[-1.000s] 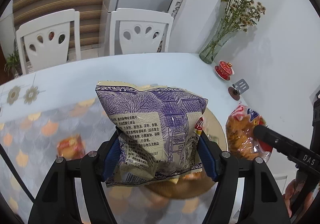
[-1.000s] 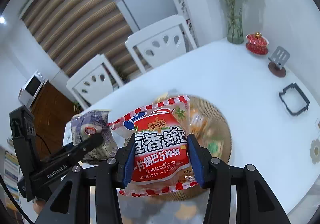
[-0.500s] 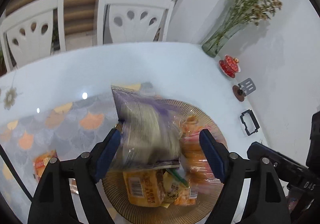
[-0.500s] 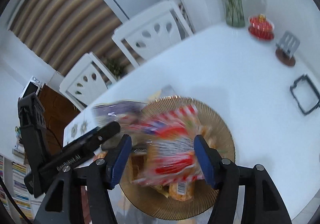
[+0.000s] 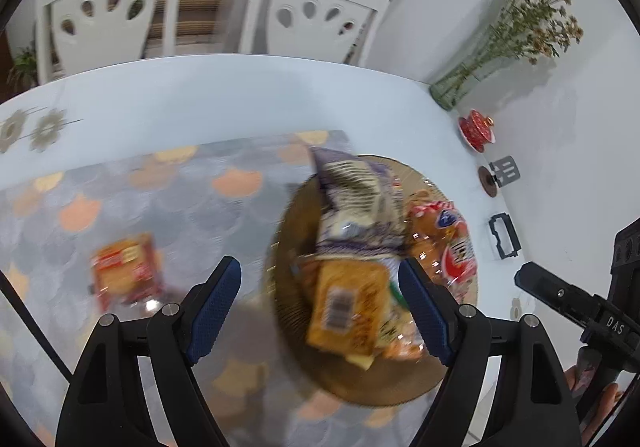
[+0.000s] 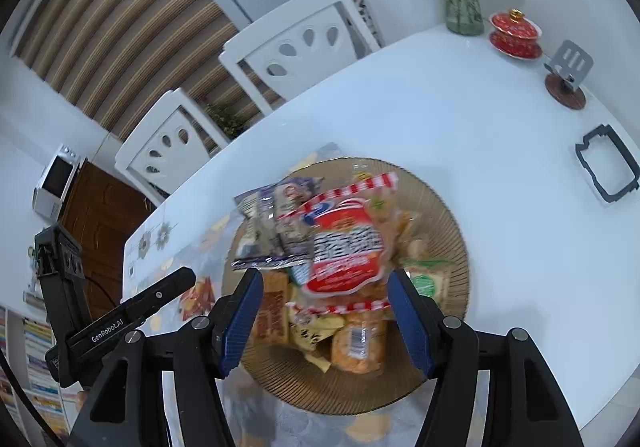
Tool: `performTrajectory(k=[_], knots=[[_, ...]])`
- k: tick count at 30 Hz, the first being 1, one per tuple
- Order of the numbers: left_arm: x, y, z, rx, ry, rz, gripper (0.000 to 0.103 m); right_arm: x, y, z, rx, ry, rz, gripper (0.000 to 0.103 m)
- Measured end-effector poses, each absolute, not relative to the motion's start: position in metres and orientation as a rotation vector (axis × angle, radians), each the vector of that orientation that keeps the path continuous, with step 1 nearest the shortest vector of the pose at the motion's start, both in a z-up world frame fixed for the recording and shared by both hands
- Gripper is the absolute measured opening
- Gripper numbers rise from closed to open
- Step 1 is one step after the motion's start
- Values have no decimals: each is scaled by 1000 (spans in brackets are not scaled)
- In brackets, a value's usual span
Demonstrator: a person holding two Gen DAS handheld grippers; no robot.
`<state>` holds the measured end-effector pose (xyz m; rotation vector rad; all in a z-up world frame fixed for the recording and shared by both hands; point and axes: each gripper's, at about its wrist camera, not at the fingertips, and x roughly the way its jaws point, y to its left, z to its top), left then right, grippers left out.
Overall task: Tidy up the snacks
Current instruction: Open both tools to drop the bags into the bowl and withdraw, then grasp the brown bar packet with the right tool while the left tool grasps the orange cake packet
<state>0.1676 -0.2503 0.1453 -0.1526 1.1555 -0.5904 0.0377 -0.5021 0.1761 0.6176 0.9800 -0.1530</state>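
Snacks [image 6: 344, 247] heaped on brown plate [image 6: 448, 223], we hold both grippers [image 5: 320, 295] [image 6: 324, 311] open and empty, white table [image 6: 460, 119], scale-patterned mat [image 5: 160, 187], two white chairs [image 5: 316, 15] behind

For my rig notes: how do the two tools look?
Both are black. The left tool and right tool have blue ribbed pads and silver screws. White lettering reads "DAS" on the right one, "GenRobot.AI" on the left. A thin black cable runs beside the left tool.

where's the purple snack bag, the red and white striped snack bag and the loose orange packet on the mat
purple printed snack bag [image 5: 352, 203], left wrist view, pale middle panel
red and white striped snack bag [image 6: 344, 247], right wrist view, red label
loose orange snack packet [image 5: 126, 271], left wrist view, front face
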Motion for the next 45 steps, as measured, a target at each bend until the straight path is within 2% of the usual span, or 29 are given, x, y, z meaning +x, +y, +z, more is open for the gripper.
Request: performTrajectory(k=[13,23,36,45], knots=[[159,-130,175,-229,1059,-410,80,35,-420,191,564,980,-49,63],[162,-73,162,-240,1074,-372,80,49,-339,189,504,1019,52,63],[222,-85,75,-385,1304,-458,80,109,-241,121,112,1189,181,63],[259,-141,26,-237,1399,-459,80,150,-239,69,151,1214,126,63]])
